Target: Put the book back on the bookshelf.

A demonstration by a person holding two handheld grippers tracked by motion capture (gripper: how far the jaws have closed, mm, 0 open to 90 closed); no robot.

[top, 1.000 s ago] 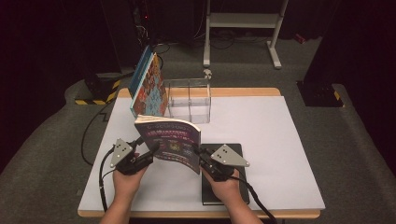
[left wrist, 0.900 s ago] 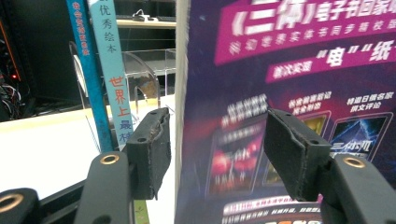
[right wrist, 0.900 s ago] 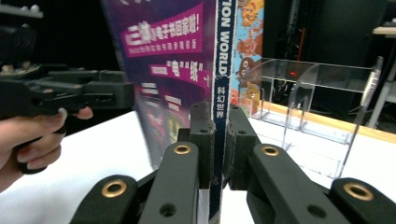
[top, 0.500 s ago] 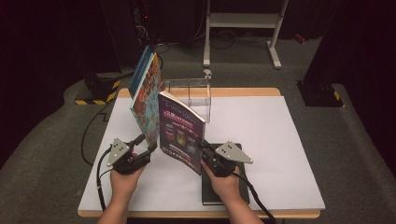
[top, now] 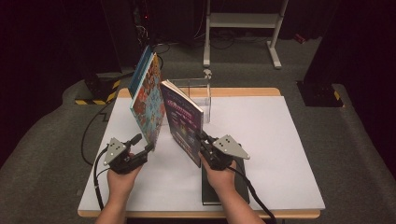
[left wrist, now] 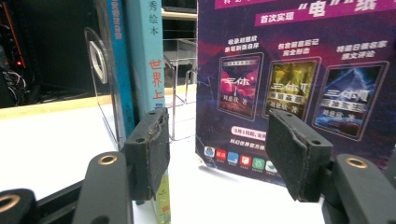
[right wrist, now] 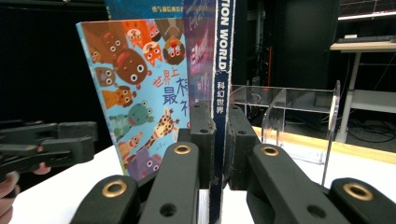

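Note:
A purple magazine (top: 184,119) stands upright on the white table (top: 275,140), and my right gripper (top: 203,141) is shut on its lower spine (right wrist: 224,70). Left of it a picture book with cartoon animals (top: 145,100) leans on its edge. My left gripper (top: 144,142) sits at that book's lower corner with its jaws open. In the left gripper view one pad (left wrist: 147,154) is in front of the book's teal spine (left wrist: 147,60), and nothing is between the jaws (left wrist: 215,149). The magazine's back cover (left wrist: 289,70) is to the right.
A clear acrylic book stand (top: 198,91) is at the table's far edge behind the magazine. A blue book (top: 140,70) leans behind the picture book. A dark book (top: 229,189) lies flat under my right hand near the front edge. The table's right half is bare.
The magazine went from a low tilt with its cover up to standing upright, and my right gripper carried it closer to the picture book. My left gripper shifted left, away from the magazine.

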